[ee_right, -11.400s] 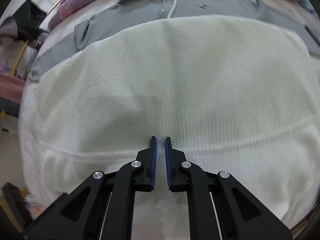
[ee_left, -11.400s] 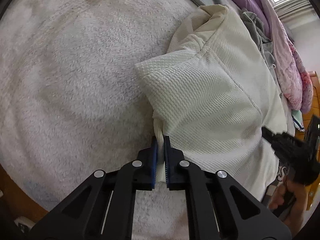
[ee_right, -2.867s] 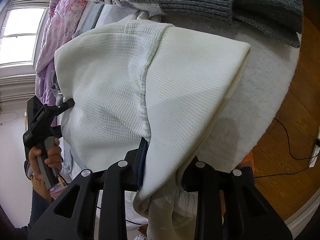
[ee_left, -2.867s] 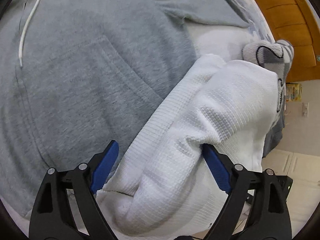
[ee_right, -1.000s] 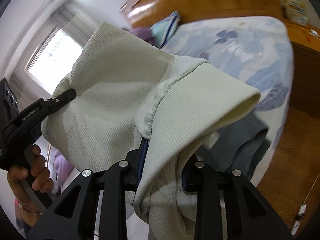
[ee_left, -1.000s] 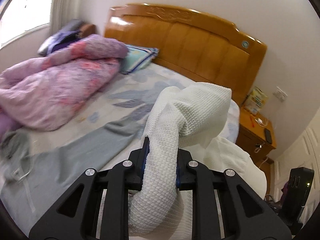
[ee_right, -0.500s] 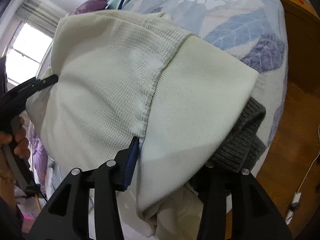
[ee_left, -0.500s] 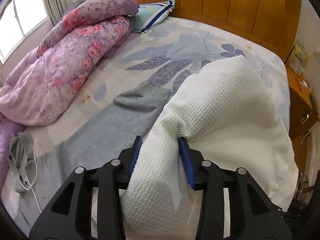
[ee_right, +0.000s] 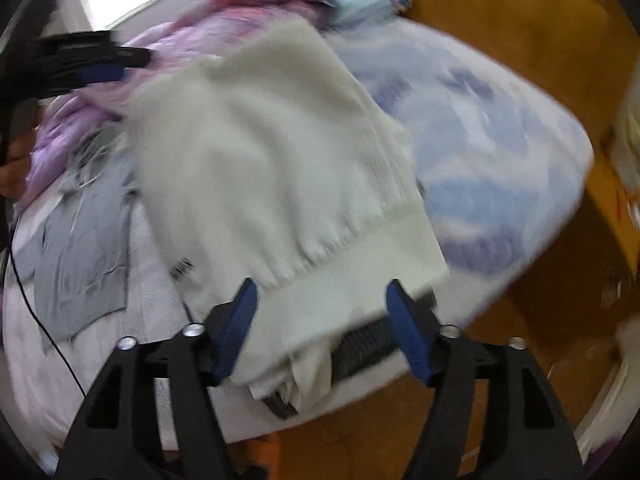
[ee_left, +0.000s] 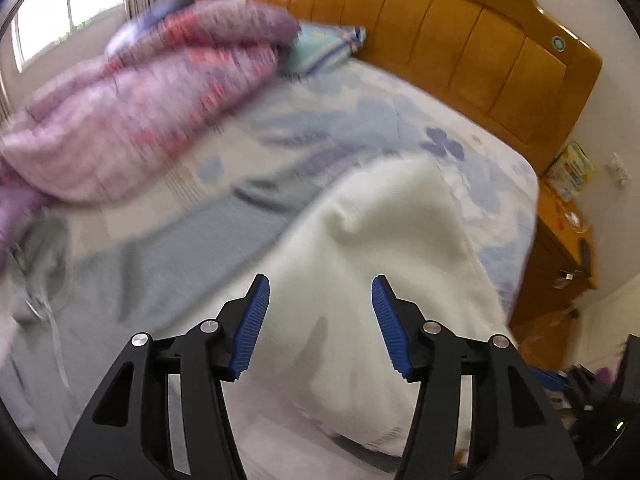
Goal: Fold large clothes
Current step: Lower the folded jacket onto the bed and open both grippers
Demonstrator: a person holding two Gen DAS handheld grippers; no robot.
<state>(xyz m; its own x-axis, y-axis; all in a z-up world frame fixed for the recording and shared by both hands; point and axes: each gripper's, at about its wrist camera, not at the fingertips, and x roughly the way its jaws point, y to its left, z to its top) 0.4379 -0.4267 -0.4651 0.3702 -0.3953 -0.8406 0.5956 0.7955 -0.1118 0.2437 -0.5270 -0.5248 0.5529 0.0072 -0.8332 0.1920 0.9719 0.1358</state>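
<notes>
A folded cream-white knit sweater lies on the bed near its corner; it also shows in the right wrist view, resting on a dark grey ribbed garment. My left gripper is open and empty just above the sweater. My right gripper is open and empty over the sweater's ribbed hem. The left gripper also shows at the upper left of the right wrist view. Both views are blurred by motion.
A grey hoodie lies flat on the bed left of the sweater. A pink and purple quilt is bunched at the far left. A wooden headboard and a nightstand stand behind and right. The bed edge drops to a wood floor.
Both grippers have opened and let go of the white sweater, which now lies on the bed. Both have drawn back from it a little.
</notes>
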